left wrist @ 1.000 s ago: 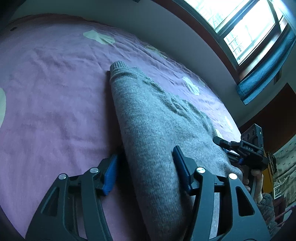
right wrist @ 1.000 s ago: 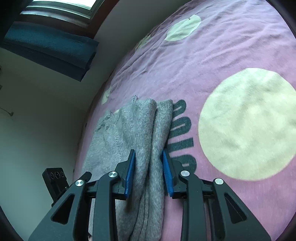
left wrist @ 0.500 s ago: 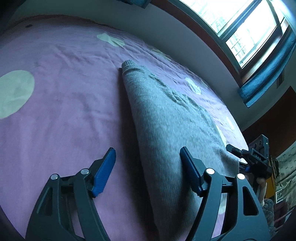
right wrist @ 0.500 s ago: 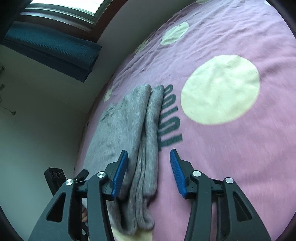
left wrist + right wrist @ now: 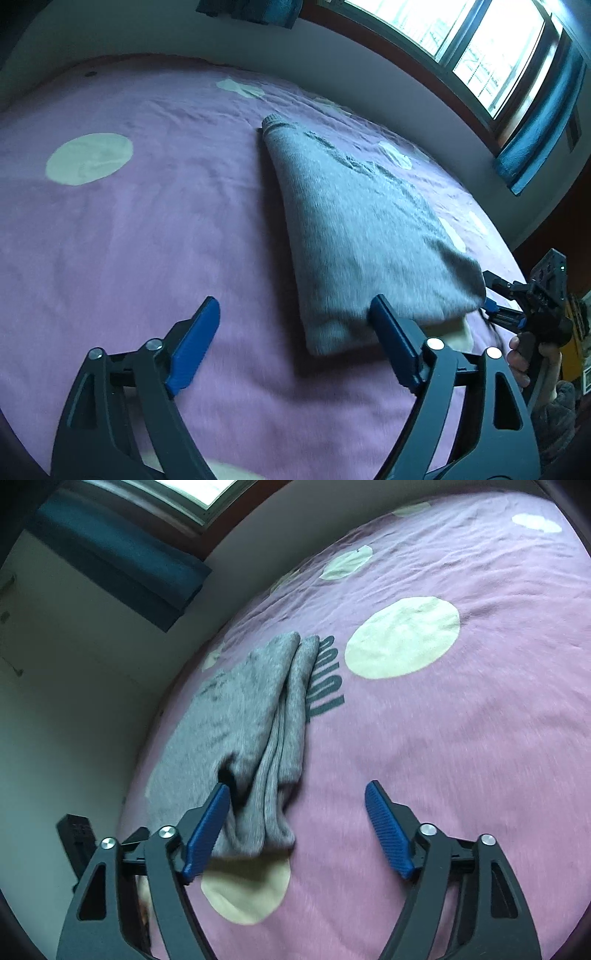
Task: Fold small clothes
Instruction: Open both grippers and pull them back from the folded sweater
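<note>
Lying ahead of both opening jaws, the grey sweater [image 5: 354, 221] rests unheld.

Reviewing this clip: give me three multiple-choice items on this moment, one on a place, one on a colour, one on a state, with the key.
1. Where does the grey knit garment lie?
A. on the purple bedspread
B. on a windowsill
C. on the floor

2. What colour are the fingertips' pads?
A. red
B. blue
C. white

3. How is the garment arranged?
A. spread flat, sleeves out
B. hanging from a gripper
C. folded into a long narrow stack

Key: 1 A, bedspread shows all around it. 2 B, blue pads in both views. 3 C, layered edges show in the right wrist view.
</note>
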`<action>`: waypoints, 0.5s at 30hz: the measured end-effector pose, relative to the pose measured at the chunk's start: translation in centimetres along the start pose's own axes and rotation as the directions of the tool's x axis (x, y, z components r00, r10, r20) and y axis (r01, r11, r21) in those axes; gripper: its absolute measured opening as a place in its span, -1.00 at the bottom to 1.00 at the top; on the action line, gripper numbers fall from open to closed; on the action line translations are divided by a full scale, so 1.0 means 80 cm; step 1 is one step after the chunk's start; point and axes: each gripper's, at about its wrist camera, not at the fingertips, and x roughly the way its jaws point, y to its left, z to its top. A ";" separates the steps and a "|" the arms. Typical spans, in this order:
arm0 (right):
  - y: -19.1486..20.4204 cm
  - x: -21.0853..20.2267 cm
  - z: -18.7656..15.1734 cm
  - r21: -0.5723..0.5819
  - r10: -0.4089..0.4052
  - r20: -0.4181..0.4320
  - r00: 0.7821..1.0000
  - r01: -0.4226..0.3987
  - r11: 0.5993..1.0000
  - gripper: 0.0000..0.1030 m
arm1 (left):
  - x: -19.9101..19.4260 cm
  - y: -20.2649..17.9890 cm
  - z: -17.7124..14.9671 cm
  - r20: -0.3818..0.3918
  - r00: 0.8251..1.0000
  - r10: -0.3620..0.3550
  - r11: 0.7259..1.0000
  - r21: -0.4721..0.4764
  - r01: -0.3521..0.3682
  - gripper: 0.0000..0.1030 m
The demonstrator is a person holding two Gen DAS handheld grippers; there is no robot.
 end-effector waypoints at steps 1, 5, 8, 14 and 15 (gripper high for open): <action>0.000 -0.003 -0.003 -0.001 -0.009 0.003 1.000 0.009 1.000 0.47 | -0.003 -0.002 -0.003 -0.001 1.000 0.010 1.000 0.005 -0.010 0.64; 0.006 -0.016 -0.016 0.002 -0.070 0.030 0.997 0.070 0.998 0.48 | -0.014 -0.007 -0.016 0.001 0.998 0.070 0.997 0.033 -0.070 0.67; 0.015 -0.022 -0.024 -0.024 -0.132 0.046 0.990 0.133 0.991 0.48 | -0.026 -0.009 -0.023 0.032 0.993 0.110 0.993 0.041 -0.111 0.72; 0.036 -0.026 -0.037 -0.105 -0.230 0.069 0.971 0.237 0.966 0.48 | -0.047 -0.010 -0.029 0.106 0.973 0.203 0.977 0.036 -0.208 0.82; 0.041 -0.026 -0.040 -0.125 -0.246 0.076 0.966 0.254 0.959 0.48 | -0.049 -0.010 -0.030 0.109 0.970 0.217 0.974 0.036 -0.222 0.84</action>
